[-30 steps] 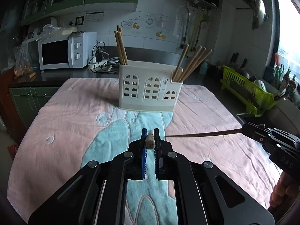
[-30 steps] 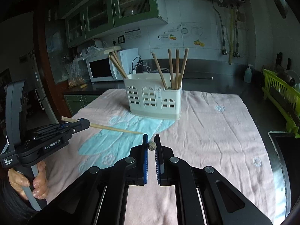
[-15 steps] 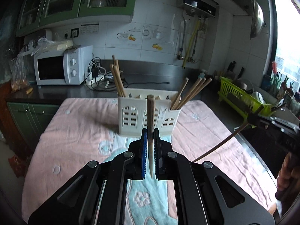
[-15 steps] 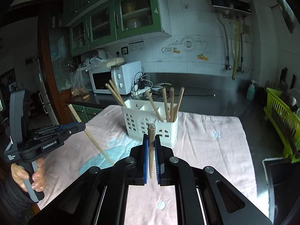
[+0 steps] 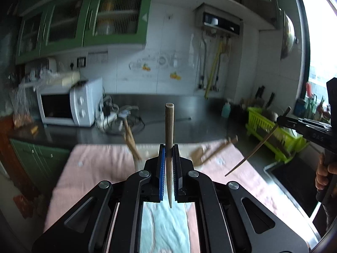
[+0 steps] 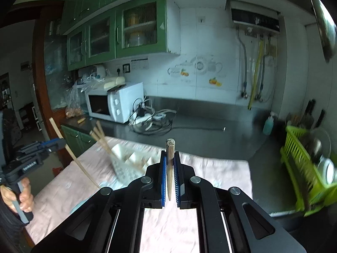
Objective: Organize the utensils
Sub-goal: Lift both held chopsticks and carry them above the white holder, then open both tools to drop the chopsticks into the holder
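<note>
My left gripper [image 5: 168, 149] is shut on a wooden chopstick [image 5: 169, 130] that stands upright, thick end up. My right gripper [image 6: 170, 156] is shut on another wooden chopstick [image 6: 170, 158], also upright. Each gripper shows in the other's view: the right one [image 5: 282, 120] at the right edge, the left one [image 6: 61, 143] at the left edge, each with its chopstick slanting down. The white utensil holder [image 6: 126, 162] stands on the pink cloth, blurred, with chopsticks [image 6: 101, 139] leaning out of it. In the left wrist view only blurred chopstick tops [image 5: 130, 139] show above my gripper.
A pink and light-blue cloth [image 6: 210, 168] covers the table. A white microwave [image 6: 113, 103] and cables [image 6: 151, 120] sit on the dark counter behind. A lime green dish rack [image 6: 305, 168] stands at the right, by a dark sink [image 5: 292, 181].
Both grippers have tilted and lifted further; the views look higher up the wall. The holder has dropped low in both views and both chopsticks now stand taller in the jaws.
</note>
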Demonstrator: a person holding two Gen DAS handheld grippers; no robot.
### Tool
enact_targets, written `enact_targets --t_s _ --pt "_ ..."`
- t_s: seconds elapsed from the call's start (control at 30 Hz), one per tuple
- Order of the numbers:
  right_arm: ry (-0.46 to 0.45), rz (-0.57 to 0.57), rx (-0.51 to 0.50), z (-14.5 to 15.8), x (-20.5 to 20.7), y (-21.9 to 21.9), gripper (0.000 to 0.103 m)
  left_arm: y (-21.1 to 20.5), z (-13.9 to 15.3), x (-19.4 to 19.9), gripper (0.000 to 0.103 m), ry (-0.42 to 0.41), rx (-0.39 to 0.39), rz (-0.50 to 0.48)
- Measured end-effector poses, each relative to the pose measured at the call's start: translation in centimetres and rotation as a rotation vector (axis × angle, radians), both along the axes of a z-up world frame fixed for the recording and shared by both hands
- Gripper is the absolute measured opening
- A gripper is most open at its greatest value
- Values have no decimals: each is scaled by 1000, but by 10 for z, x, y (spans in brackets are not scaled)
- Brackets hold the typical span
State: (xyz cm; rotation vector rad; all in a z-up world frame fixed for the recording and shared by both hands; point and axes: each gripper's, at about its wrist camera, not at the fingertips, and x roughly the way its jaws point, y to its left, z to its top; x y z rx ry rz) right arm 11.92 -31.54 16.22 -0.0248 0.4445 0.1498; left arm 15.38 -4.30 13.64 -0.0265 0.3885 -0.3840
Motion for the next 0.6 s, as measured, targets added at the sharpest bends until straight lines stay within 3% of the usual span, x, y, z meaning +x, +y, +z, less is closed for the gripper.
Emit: enact_targets --t_s 0.33,0.6 --pt "-54 28 -8 32 59 7 7 -4 45 60 5 -90 -9 83" --pt "11 73 11 14 106 21 7 -19 34 103 5 -93 28 132"
